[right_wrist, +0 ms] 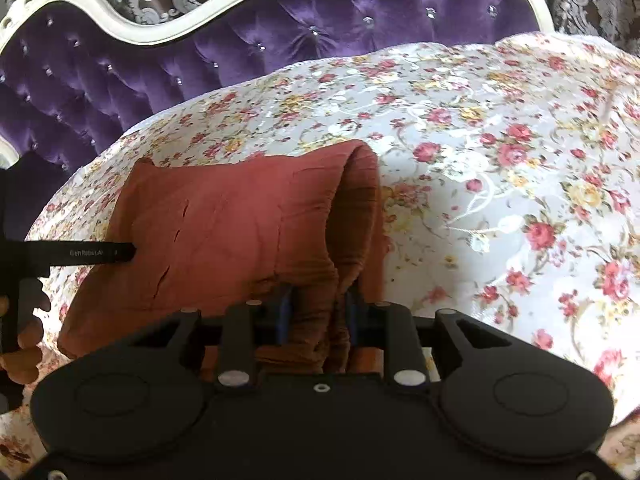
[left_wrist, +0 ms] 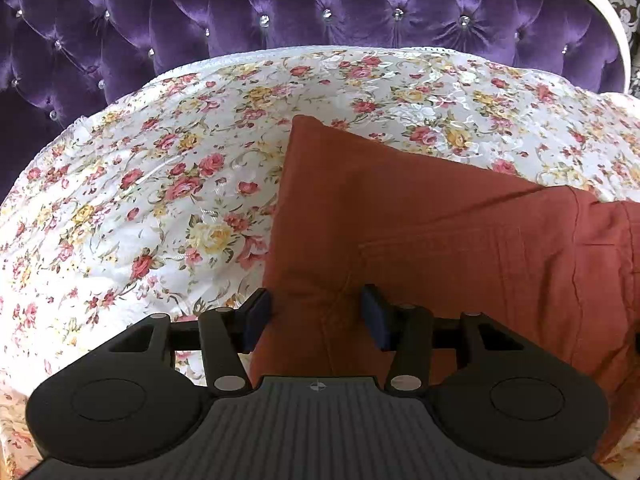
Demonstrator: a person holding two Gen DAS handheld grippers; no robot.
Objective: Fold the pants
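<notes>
Rust-red pants lie folded on the floral bedspread. In the left wrist view my left gripper is open, its blue pads either side of the pants' near left edge, fabric between them but not pinched. In the right wrist view the pants lie left of centre with a rolled, raised right end. My right gripper is shut on a bunched fold of that end. The left gripper's finger shows at the pants' left edge.
A purple tufted headboard with a white frame stands behind the bed. The floral bedspread spreads to the right of the pants. A hand holds the left gripper at the left edge.
</notes>
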